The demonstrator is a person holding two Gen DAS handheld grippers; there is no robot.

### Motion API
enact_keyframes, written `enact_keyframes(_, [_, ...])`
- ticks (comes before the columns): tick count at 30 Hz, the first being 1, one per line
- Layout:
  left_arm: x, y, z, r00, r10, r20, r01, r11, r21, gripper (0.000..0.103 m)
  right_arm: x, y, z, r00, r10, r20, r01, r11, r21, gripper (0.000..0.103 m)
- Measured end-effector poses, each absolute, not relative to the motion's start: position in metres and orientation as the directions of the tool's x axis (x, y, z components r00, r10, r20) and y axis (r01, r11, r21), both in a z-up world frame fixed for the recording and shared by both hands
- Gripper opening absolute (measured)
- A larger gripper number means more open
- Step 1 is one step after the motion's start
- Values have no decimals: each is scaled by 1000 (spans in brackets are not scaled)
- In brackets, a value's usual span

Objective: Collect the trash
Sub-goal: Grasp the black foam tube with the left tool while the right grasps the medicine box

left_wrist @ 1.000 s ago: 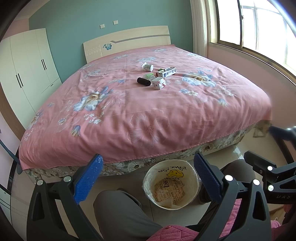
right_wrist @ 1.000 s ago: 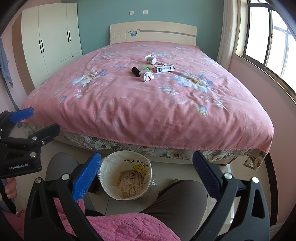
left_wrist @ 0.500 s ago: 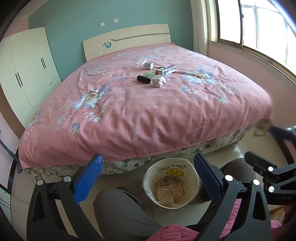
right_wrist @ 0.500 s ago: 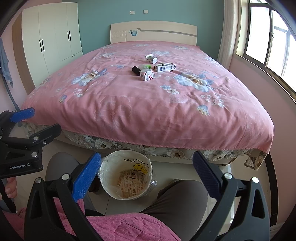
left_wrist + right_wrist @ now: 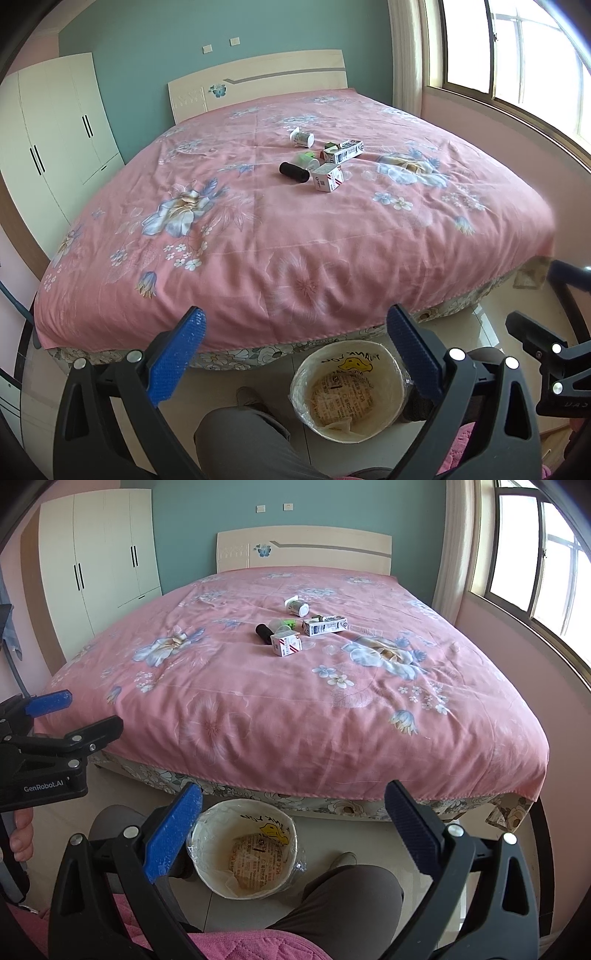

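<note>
Trash lies in a cluster far out on the pink floral bed (image 5: 295, 236) (image 5: 295, 701): a black cylinder (image 5: 293, 172) (image 5: 263, 632), a small red-striped box (image 5: 328, 178) (image 5: 286, 644), a long white carton (image 5: 343, 151) (image 5: 325, 625), a white cup on its side (image 5: 302, 137) (image 5: 296, 606) and a green item (image 5: 306, 159) (image 5: 286, 622). A lined waste bin (image 5: 347, 387) (image 5: 243, 849) stands on the floor between a person's knees. My left gripper (image 5: 295, 354) and right gripper (image 5: 293, 827) both stand open and hold nothing, low over the foot of the bed, well short of the trash.
A white wardrobe (image 5: 99, 561) stands left of the bed, and a window (image 5: 535, 561) fills the right wall. The person's grey-trousered legs (image 5: 351, 897) flank the bin. The headboard (image 5: 258, 81) backs onto a teal wall.
Both views have drifted slightly forward and up toward the bed. The trash and bin have not moved, and both grippers stay open.
</note>
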State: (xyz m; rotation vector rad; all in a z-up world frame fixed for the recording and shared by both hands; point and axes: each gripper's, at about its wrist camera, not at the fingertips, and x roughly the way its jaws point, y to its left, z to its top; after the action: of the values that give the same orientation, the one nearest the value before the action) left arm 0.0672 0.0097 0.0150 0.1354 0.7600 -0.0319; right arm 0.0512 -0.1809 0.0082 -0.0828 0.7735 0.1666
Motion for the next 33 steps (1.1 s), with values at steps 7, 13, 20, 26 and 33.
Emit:
enact_keyframes(7, [149, 21, 33, 736, 34, -676, 16, 998, 68, 100, 110, -176, 25, 747, 128, -653, -228, 971, -71, 97])
enact_keyframes(13, [232, 30, 34, 711, 9, -703, -14, 1000, -2, 100, 170, -166, 24, 752, 175, -636, -299, 950, -92, 96])
enact_keyframes(20, [326, 39, 12, 658, -21, -753, -49, 996, -70, 100, 248, -157, 0, 716, 212, -665, -347, 935, -76, 96])
enact_keyframes(26, [397, 47, -17, 601, -94, -794, -78, 981, -176, 99, 313, -145, -26, 677, 279, -681, -412, 911, -36, 96])
enact_keyframes(33, [473, 53, -57, 518, -168, -839, -142, 950, -278, 99, 392, -138, -57, 592, 363, -720, -451, 889, 77, 96])
